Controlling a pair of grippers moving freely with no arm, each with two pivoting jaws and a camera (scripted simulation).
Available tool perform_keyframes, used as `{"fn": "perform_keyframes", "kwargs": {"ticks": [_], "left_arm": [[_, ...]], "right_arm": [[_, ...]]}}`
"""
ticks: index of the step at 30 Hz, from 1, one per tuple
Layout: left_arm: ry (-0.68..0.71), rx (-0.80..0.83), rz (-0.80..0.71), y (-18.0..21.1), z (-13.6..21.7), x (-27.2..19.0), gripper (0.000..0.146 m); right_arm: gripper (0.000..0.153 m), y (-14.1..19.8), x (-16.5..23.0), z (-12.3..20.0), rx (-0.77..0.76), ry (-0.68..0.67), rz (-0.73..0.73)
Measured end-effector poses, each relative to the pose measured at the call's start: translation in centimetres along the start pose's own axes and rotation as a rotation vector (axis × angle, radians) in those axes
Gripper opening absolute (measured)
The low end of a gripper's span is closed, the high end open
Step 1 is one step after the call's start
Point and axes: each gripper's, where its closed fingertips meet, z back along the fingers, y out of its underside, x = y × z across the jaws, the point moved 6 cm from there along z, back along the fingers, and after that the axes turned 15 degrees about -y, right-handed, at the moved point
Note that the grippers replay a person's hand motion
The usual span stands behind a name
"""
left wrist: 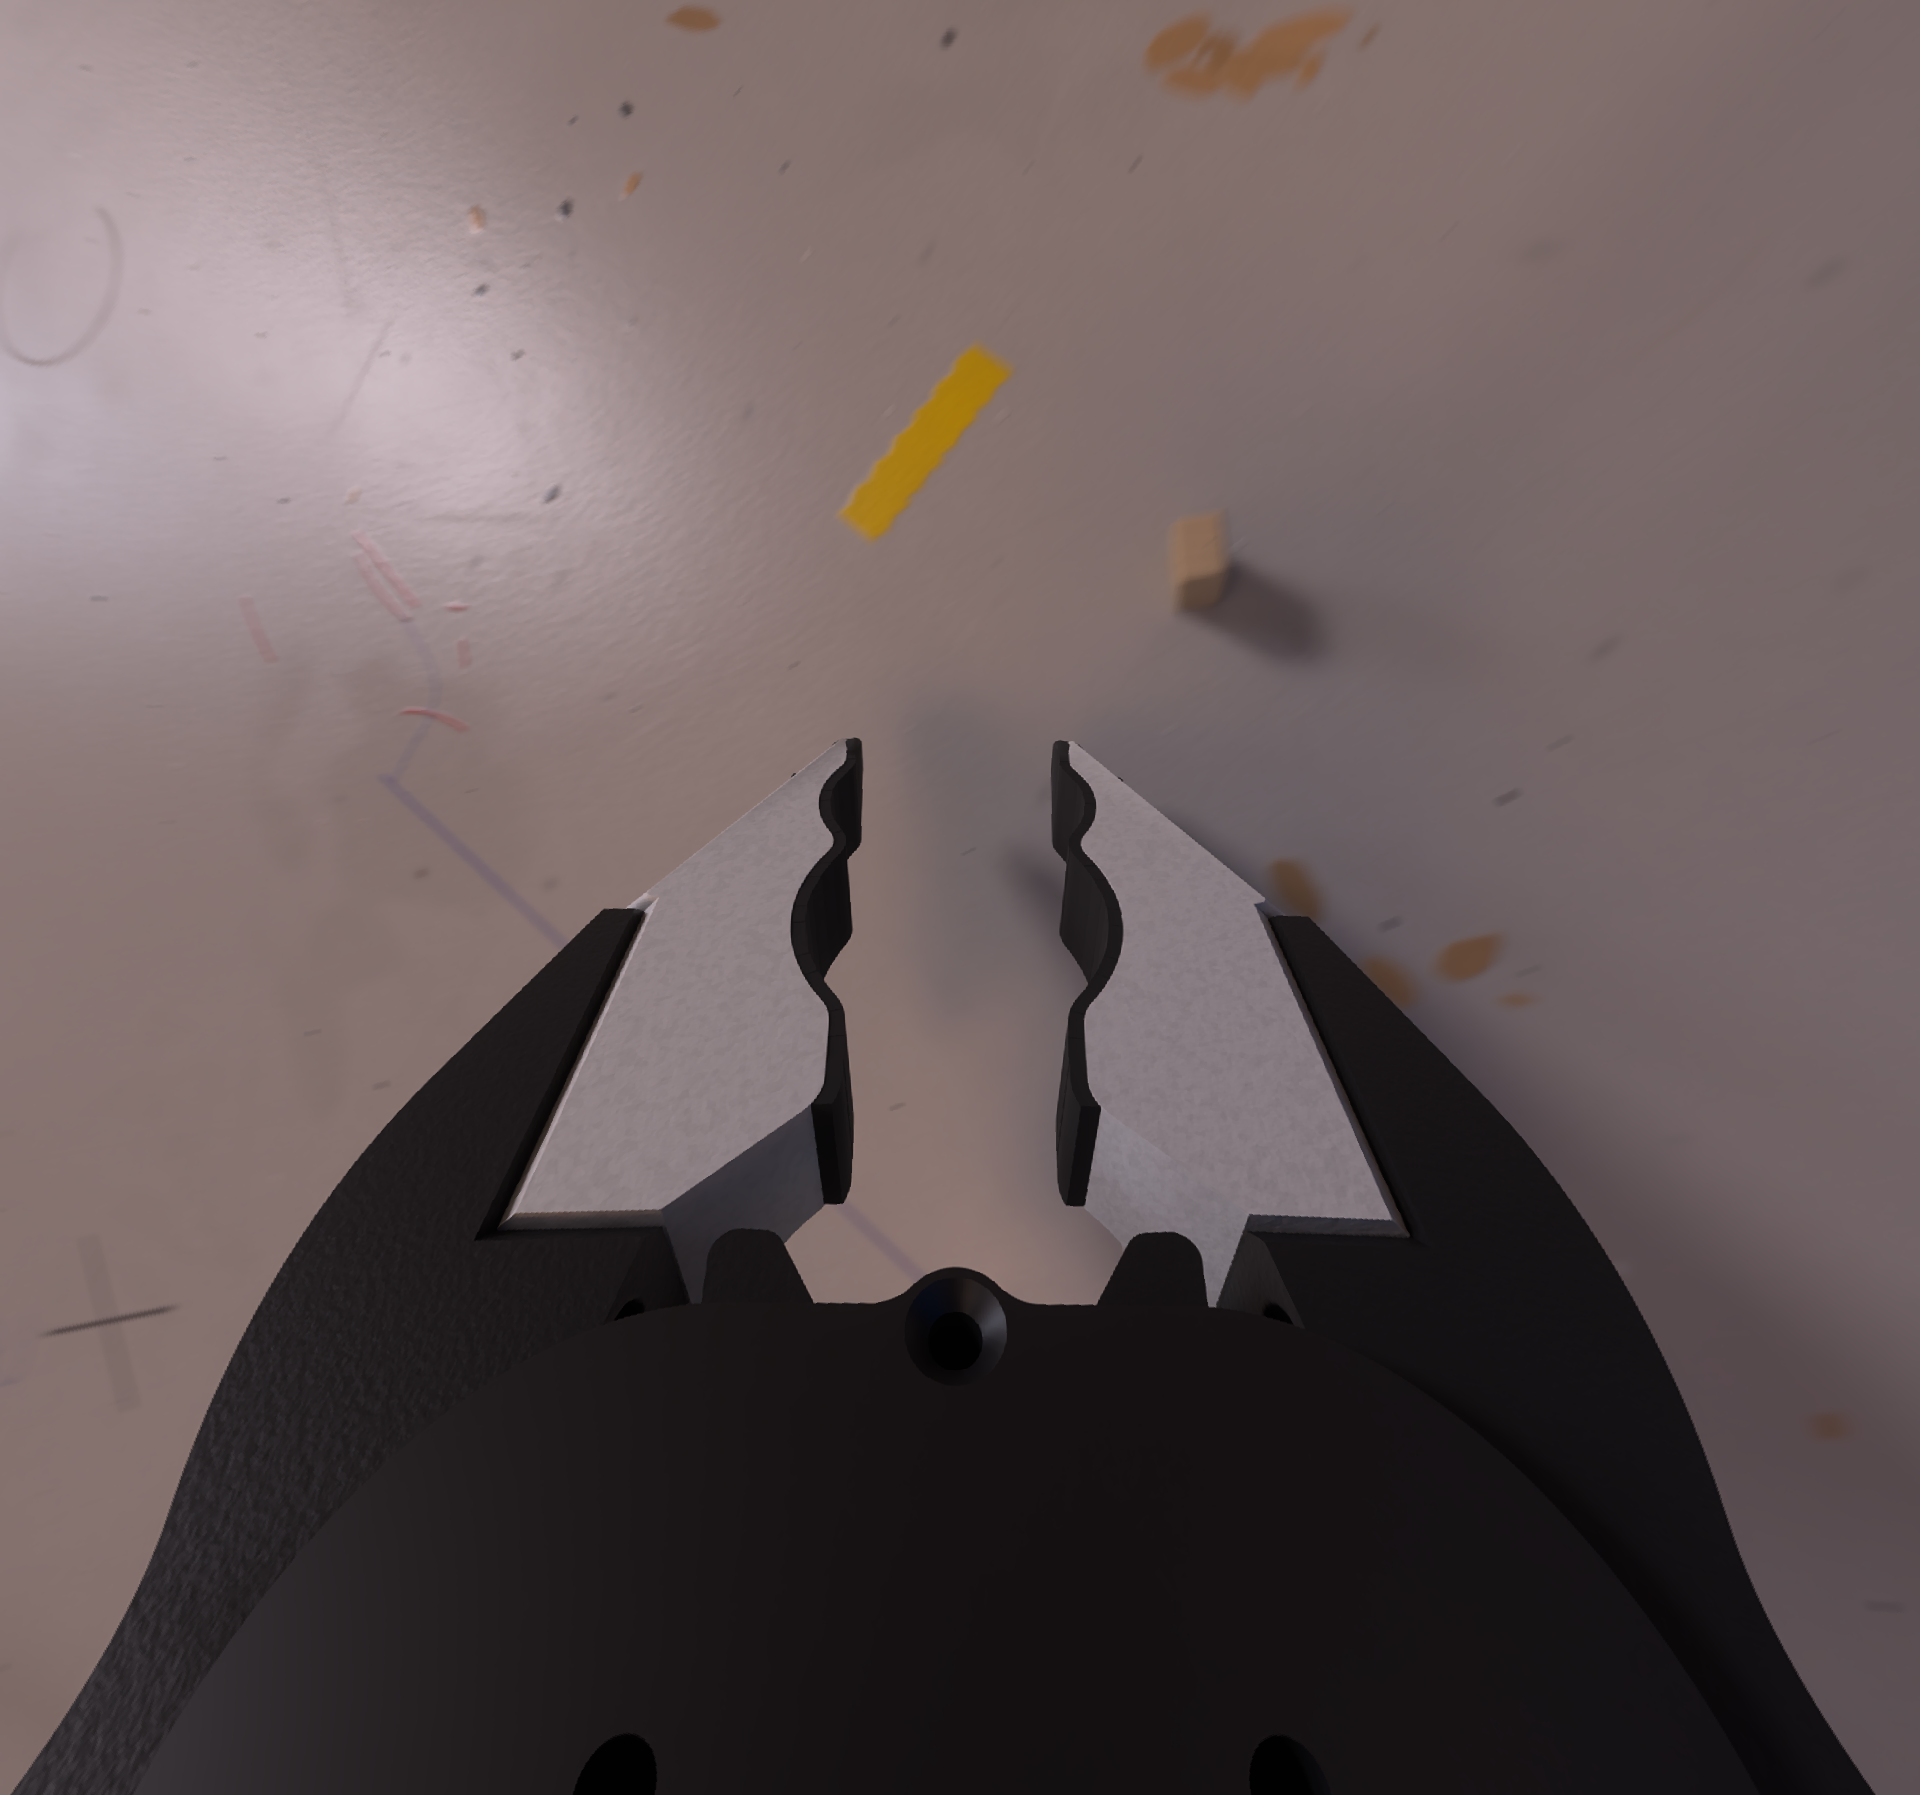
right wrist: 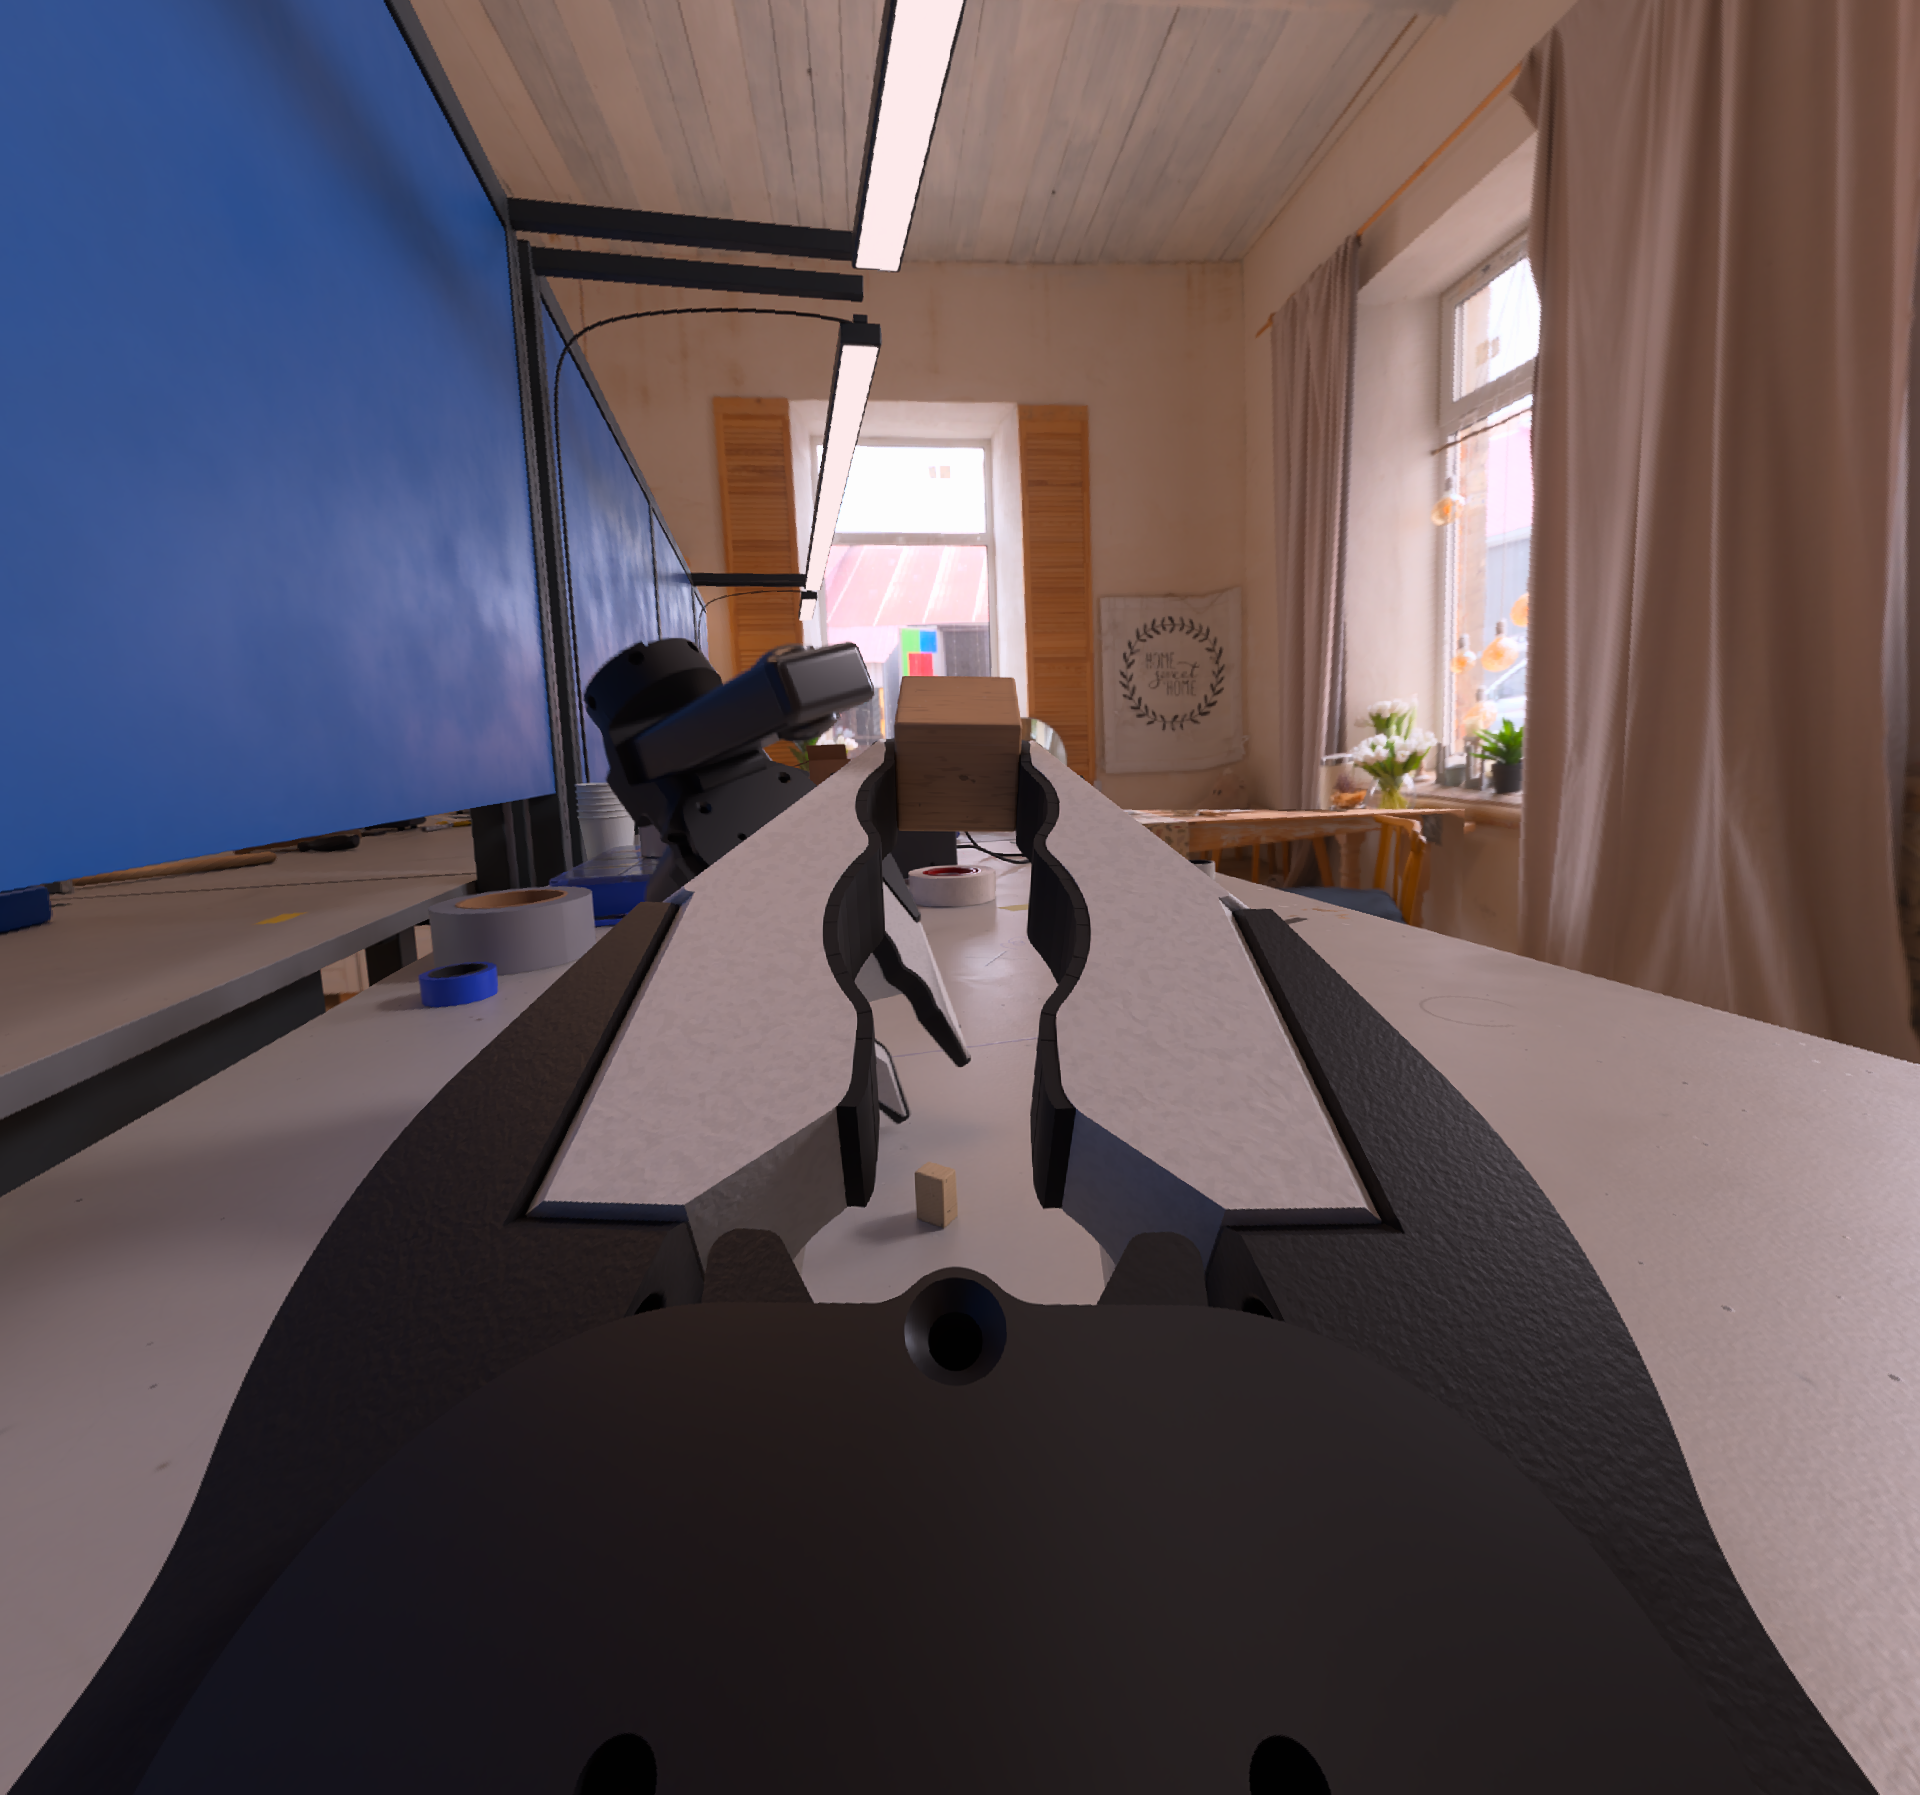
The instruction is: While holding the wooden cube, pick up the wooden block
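On my left gripper (left wrist: pixel 956 758) the fingers (left wrist: pixel 727 966) stand apart with nothing between them, pointing down at the pale, scuffed tabletop (left wrist: pixel 416 395). Ahead of them and a little right I see a strip of yellow tape (left wrist: pixel 925 441) stuck flat on the surface, and further right the small wooden block (left wrist: pixel 1197 563), standing alone and throwing a shadow to its right. It sits well clear of my left fingers, beyond their tips and off to the right.

My right gripper (right wrist: pixel 956 758) is clamped on the wooden cube (right wrist: pixel 957 753), which sits right at the fingertips, held above the tabletop. From that camera, going left to right, I see a blue wall panel (right wrist: pixel 260 395), a grey tape roll (right wrist: pixel 511 926) with a blue tape roll (right wrist: pixel 458 984) just in front, then my left gripper farther off, angled downward. The block shows low between the right fingers, resting on the tabletop. Curtains (right wrist: pixel 1714 498) hang at far right.
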Motion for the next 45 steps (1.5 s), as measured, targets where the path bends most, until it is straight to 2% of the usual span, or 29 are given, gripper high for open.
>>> {"fn": "perform_keyframes", "kwargs": {"ticks": [4, 6, 9, 12, 14, 17, 21, 23, 26, 30, 32, 35, 38, 42, 45], "left_arm": [[0.190, -0.051, 0.190, -2.8, 1.4, -3.7, 0.038], [0.264, -0.061, 0.233, -4.2, 1.4, -5.7, 0.044], [0.255, -0.044, 0.243, -5.6, 0.2, -7.8, 0.054], [0.177, -0.006, 0.177, -5.7, -1.1, -8.6, 0.056], [0.178, -0.024, 0.141, -5.5, -1.1, -8.8, 0.048], [0.276, -0.059, 0.051, -4.3, -0.3, -8.5, 0.034], [0.362, -0.124, -0.174, -1.6, 1.3, -6.9, 0.025], [0.322, -0.120, -0.231, -0.5, 1.9, -5.7, 0.021], [0.176, -0.173, -0.227, -0.3, 2.5, -4.9, 0.019], [-0.067, -0.144, -0.224, -0.8, 2.3, -5.7, 0.025], [-0.141, -0.137, -0.188, -1.4, 2.1, -6.2, 0.028], [-0.152, -0.073, -0.108, -2.2, 1.5, -6.4, 0.033], [-0.082, -0.025, -0.004, -2.8, 1.1, -6.5, 0.038], [-0.066, 0.006, 0.010, -3.3, 0.2, -6.8, 0.042], [-0.066, 0.006, 0.038, -3.7, -0.5, -6.7, 0.038]], "right_arm": [[0.021, -0.1, -0.1, 0.1, -0.001, 0.014, 0.004], [0.021, -0.1, -0.2, 0.1, -0.004, 0.026, 0.004], [0.021, -0.1, -0.3, 0.2, -0.007, 0.037, 0.007], [0.021, -0.3, -0.3, 0.4, -0.031, 0.045, 0.006], [0.021, -0.4, -0.3, 0.5, -0.032, 0.055, 0.014], [0.021, -0.5, -0.4, 0.6, -0.033, 0.069, 0.020], [0.021, -0.4, -0.5, 0.6, -0.031, 0.083, 0.016], [0.021, -0.3, -0.6, 0.6, -0.026, 0.085, 0.012], [0.021, -0.3, -0.6, 0.6, -0.023, 0.086, 0.012], [0.021, -0.3, -0.6, 0.6, -0.021, 0.086, 0.011], [0.021, -0.2, -0.6, 0.6, -0.018, 0.087, 0.011], [0.021, -0.2, -0.6, 0.6, -0.016, 0.090, 0.008], [0.021, -0.2, -0.6, 0.6, -0.014, 0.093, 0.008], [0.021, -0.2, -0.7, 0.6, -0.011, 0.099, 0.007], [0.021, -0.1, -0.7, 0.6, -0.008, 0.101, 0.005]]}}
